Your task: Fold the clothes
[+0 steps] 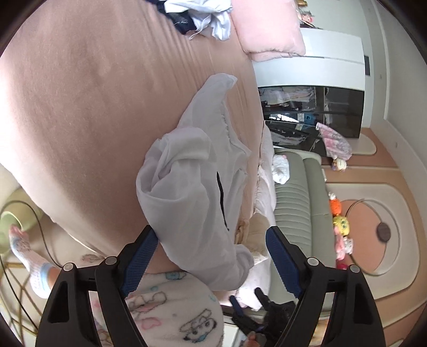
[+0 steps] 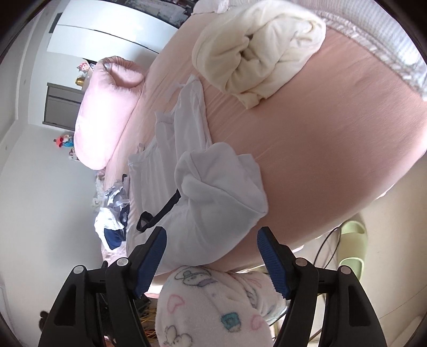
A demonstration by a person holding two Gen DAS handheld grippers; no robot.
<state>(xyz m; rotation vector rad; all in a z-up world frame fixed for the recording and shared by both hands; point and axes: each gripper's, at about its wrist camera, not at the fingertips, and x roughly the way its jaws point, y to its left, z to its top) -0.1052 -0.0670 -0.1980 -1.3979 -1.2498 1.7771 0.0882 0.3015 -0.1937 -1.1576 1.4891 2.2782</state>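
No writing can be read anywhere. The white garment (image 1: 192, 186) lies bunched on the pink bed (image 1: 80, 106). The left gripper (image 1: 210, 256) and right gripper (image 2: 212, 256) are wide open and hold nothing. A cream towel (image 2: 256, 53) sits nearby.

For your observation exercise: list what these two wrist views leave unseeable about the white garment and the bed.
- White garment, left view: underside hidden by its own folds.
- Same garment, right view: near end hidden behind the patterned sleeve.
- Bed: far edges cut off by the fisheye rim.
- Clothes pile, left view: cropped at top.
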